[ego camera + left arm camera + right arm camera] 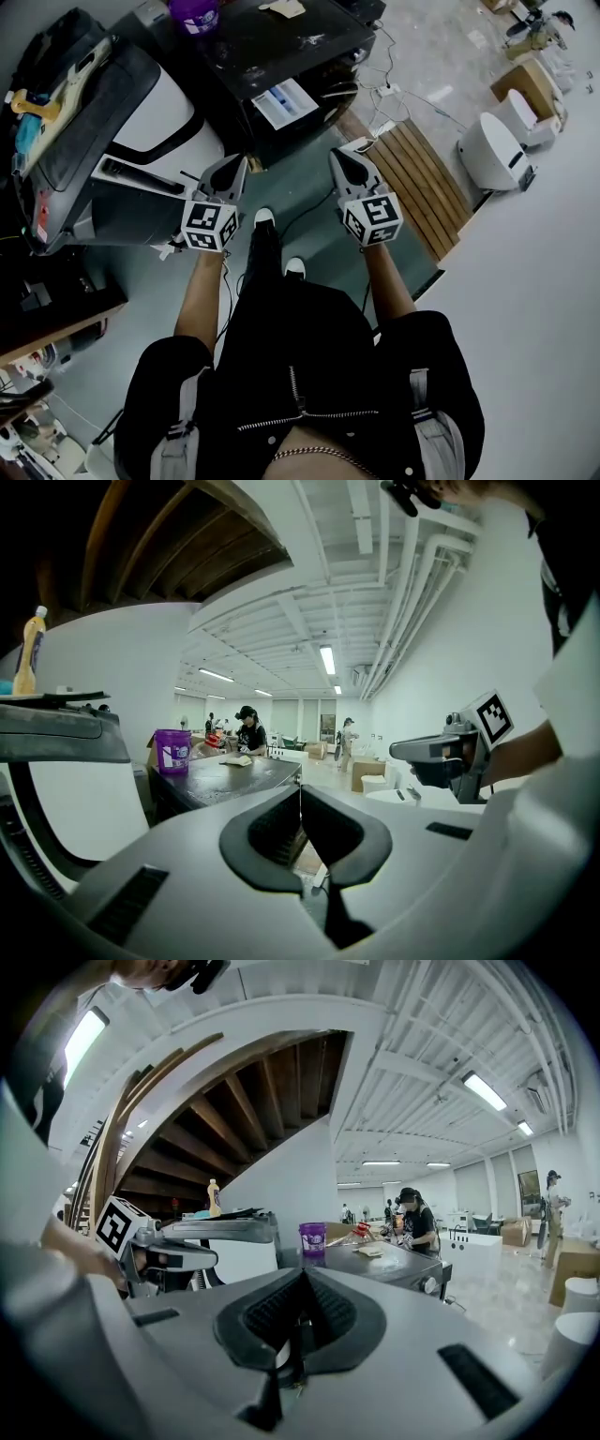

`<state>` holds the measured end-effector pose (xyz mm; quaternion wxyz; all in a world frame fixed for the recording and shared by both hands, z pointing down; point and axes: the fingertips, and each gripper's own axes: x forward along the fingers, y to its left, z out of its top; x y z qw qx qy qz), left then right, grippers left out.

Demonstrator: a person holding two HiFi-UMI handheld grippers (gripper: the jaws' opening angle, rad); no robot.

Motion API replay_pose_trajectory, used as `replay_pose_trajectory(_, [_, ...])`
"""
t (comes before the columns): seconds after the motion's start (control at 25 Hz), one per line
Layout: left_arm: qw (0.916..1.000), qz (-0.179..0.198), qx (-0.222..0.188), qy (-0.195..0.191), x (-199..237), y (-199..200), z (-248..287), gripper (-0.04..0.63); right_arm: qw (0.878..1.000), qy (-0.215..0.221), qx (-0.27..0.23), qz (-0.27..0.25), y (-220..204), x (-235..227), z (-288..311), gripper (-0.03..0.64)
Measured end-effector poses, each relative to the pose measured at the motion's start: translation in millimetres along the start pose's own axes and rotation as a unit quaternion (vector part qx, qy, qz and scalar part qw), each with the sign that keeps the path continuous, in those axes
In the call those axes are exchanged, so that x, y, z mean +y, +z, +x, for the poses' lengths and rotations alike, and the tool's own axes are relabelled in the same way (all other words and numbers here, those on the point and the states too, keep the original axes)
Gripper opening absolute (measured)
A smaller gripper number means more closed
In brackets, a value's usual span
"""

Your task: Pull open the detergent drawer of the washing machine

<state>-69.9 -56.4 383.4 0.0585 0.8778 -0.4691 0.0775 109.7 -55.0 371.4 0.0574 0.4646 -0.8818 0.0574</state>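
Our left gripper and right gripper are closed, empty. The washing machine stands ahead, clear of them.

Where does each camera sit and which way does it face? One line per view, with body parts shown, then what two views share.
Head view: on the person's head, facing steeply down; shows arms, jacket, shoes, left gripper and right gripper.
Left gripper view: on the left gripper, looking along its shut jaws across the room; right gripper and arm at right.
Right gripper view: on the right gripper, looking along its shut jaws; left gripper and arm at left.
Shared: both gripper views show the purple bucket.
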Motion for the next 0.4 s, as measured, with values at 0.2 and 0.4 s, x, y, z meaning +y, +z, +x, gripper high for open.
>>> replay_pose_trajectory(0.2, [1.0000,0.000,-0.002,-0.001,-3.6,0.4,-3.3,0.021,1.000,-0.003,-0.004,-0.002,-0.1,2.7,-3.6,0.003])
replay_pose_trajectory(0.4, [1.0000,0.000,-0.002,-0.003,-5.2,0.0,-3.6,0.021,1.000,-0.003,-0.002,0.001,-2.0,3.8,-4.5,0.003])
